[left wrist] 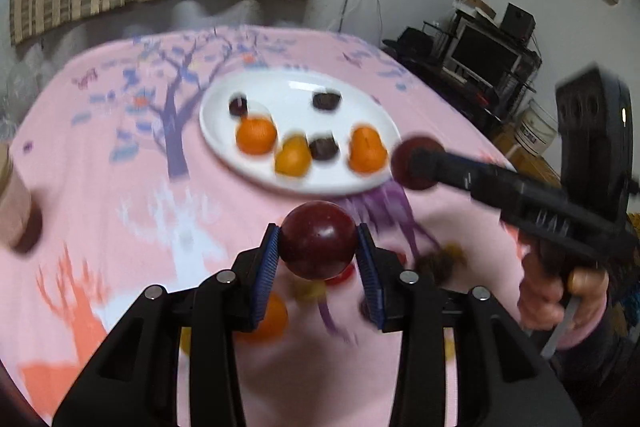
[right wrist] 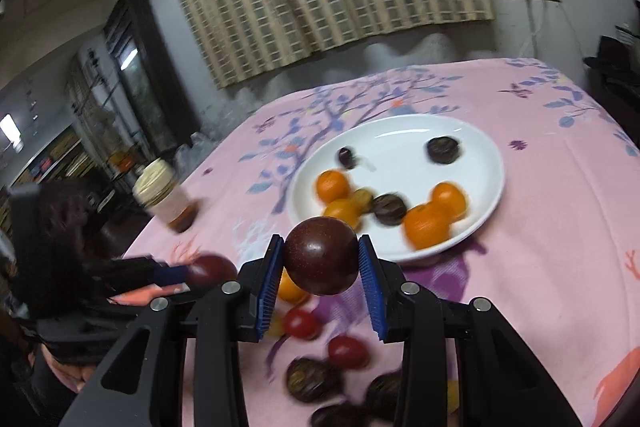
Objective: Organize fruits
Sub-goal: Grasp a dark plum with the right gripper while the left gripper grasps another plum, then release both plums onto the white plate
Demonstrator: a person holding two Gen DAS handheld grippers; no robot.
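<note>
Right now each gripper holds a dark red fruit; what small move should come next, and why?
Probably carry the right gripper forward over the white plate and release there. Its plum is clamped above the cloth, just short of the rim, and the left gripper also holds a plum.

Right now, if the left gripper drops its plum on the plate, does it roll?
Probably. The plum is round and glossy, held only at its sides by the left gripper, so it could slip or roll once freed. The plate looks shallow, though its raised rim may stop it. The oranges there could block it.
</note>
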